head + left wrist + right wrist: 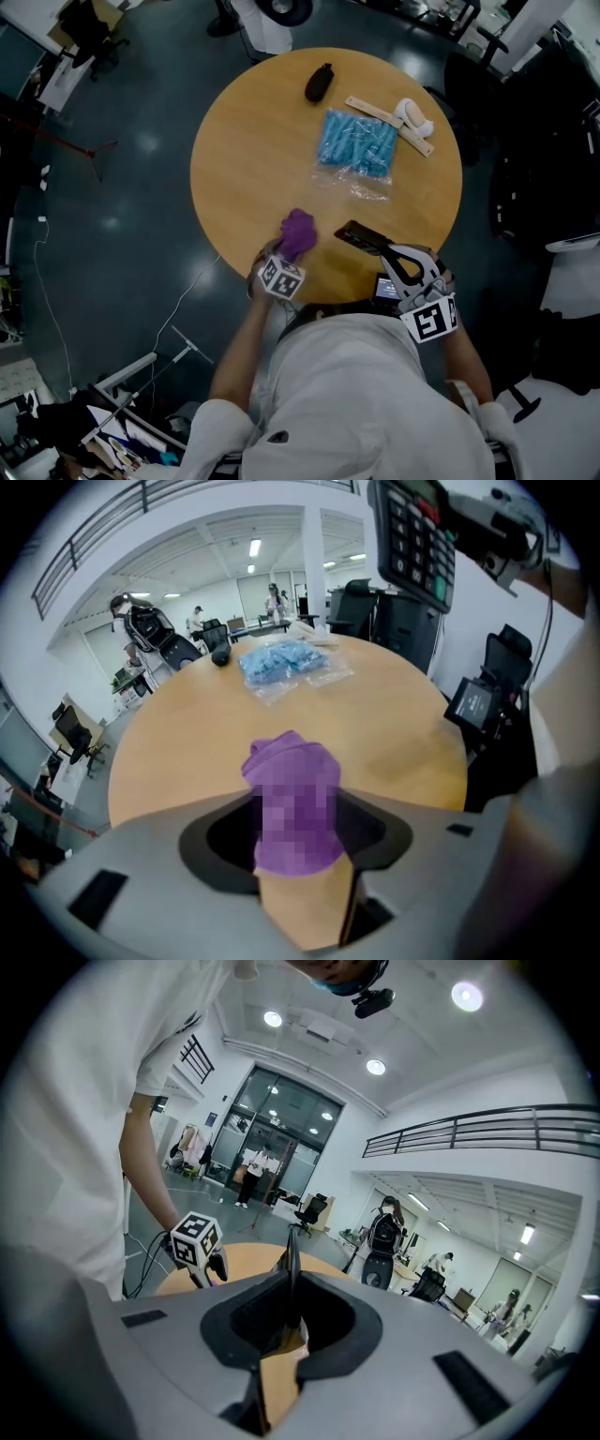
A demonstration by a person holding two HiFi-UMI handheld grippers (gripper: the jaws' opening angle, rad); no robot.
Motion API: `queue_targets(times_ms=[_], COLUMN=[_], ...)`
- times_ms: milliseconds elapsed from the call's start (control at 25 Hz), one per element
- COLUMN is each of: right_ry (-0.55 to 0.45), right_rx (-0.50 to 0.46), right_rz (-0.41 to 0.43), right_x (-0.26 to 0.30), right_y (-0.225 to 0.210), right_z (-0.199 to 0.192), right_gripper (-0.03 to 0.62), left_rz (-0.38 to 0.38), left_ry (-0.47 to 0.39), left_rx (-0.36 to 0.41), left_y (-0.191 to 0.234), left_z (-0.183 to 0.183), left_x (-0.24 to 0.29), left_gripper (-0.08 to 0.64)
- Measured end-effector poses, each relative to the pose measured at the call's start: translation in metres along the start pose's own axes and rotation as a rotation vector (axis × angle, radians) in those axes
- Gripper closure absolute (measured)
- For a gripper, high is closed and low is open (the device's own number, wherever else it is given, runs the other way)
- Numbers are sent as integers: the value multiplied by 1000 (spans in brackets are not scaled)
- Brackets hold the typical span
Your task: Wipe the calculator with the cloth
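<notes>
A crumpled purple cloth [298,232] lies on the round wooden table [244,159] near its front edge. My left gripper [287,255] hovers just behind and over it, open. In the left gripper view the cloth [292,799] sits between the wide jaws with a gap on either side. My right gripper [386,249] is shut on a black calculator [359,234], held tilted above the table's front right. The calculator's thin edge [292,1269] stands upright between the right jaws. From the left gripper view its keypad [412,536] shows at the top right.
A blue plastic bag [356,142] lies mid-table, with a black object [319,82] at the far edge and a white-and-wood item [398,117] to the right. A small lit screen [386,286] hangs beside the table below my right gripper. Office chairs stand around.
</notes>
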State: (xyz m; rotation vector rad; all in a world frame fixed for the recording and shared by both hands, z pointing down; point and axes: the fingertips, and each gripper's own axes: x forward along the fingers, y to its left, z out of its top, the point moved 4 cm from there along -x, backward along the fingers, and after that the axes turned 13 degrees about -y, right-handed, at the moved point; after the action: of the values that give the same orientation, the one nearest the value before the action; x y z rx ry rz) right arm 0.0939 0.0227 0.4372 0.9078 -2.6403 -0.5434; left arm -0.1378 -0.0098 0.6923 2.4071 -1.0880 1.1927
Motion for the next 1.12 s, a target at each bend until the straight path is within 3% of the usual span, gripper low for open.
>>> queue_targets(times_ms=[160,240,280,400,560,760,1120], right_ry=[6,11,14,26,47,92,250], right_rx=[2,-1,-2,36,221,441,826], right_rz=[-5,-5,-5,-4,2,53,143], right_x=[-2,-3,-3,-3,3,20,43], right_y=[-4,-8,-9,-14,-17,-14,25], right_z=[-5,-8,-10,-23,-57,-113,-214], right_gripper=[546,545,546,545,546,545,545], left_rz=[1,21,33,60,75,69,77], left_ry=[-154,-297,-368,-491,-540,-556,-583], left_rx=[-159,-256,-284,-303,-294,-198,-233], left_y=[12,21,24,19,-4,-31,-46], left_z=[32,56,67,84,95,101,98], left_x=[-42,-69,-81,-105,-122,-124,-126], left_gripper=[351,488,552,552,552,554,554])
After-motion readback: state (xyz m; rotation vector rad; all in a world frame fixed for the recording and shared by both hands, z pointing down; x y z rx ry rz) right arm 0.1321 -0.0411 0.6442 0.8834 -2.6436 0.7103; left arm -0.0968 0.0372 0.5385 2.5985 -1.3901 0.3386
